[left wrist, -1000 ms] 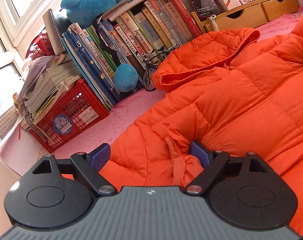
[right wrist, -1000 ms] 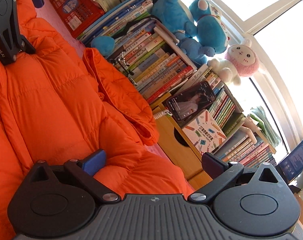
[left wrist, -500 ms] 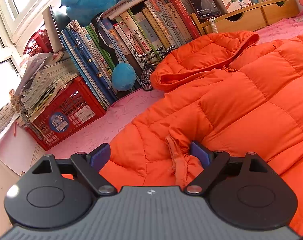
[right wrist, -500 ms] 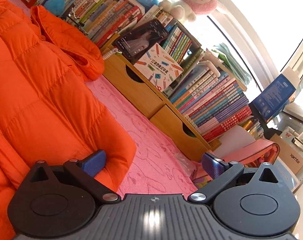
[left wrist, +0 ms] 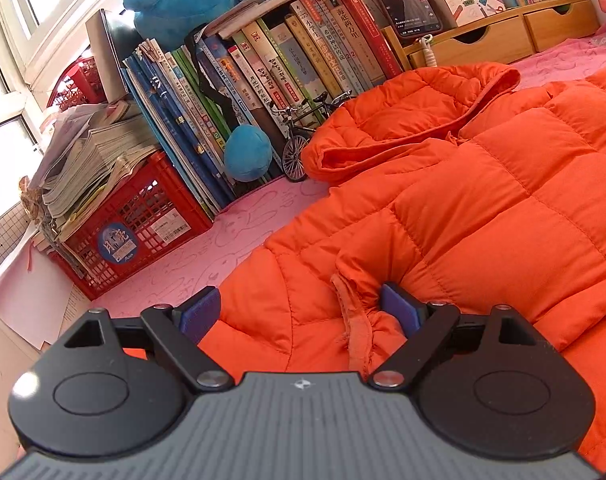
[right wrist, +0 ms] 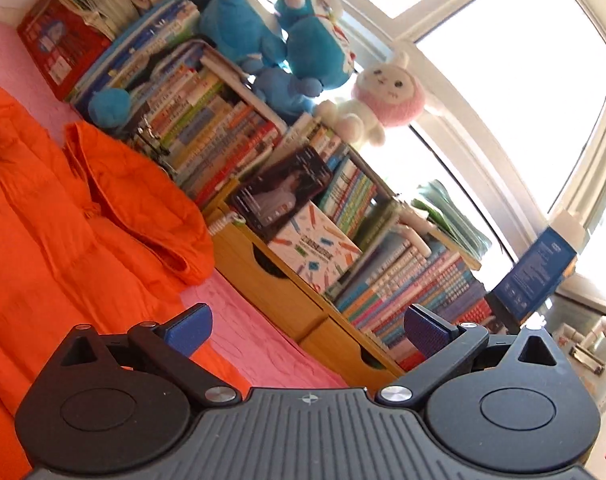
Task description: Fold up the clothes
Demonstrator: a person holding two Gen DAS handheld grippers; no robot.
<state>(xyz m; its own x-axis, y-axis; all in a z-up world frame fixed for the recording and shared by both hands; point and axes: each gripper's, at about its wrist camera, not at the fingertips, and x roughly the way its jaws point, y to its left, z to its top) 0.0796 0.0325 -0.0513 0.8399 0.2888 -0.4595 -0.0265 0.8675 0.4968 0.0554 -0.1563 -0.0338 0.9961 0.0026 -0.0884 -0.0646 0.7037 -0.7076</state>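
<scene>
An orange quilted down jacket lies spread on the pink cloth, its hood toward the books. My left gripper is open, its blue pads either side of a bunched fold with a frayed orange strip at the jacket's near edge. In the right wrist view the jacket fills the left side, hood at the back. My right gripper is open and empty, raised over the pink cloth beside the jacket's right edge.
A row of books, a red crate of papers, a model bicycle and blue plush toys line the back. Wooden drawer shelves with more books and a pink bunny plush stand right, under windows.
My right gripper has swung up and away from the jacket toward the shelves and window. My left gripper has stayed at the jacket's edge, open around the fold.
</scene>
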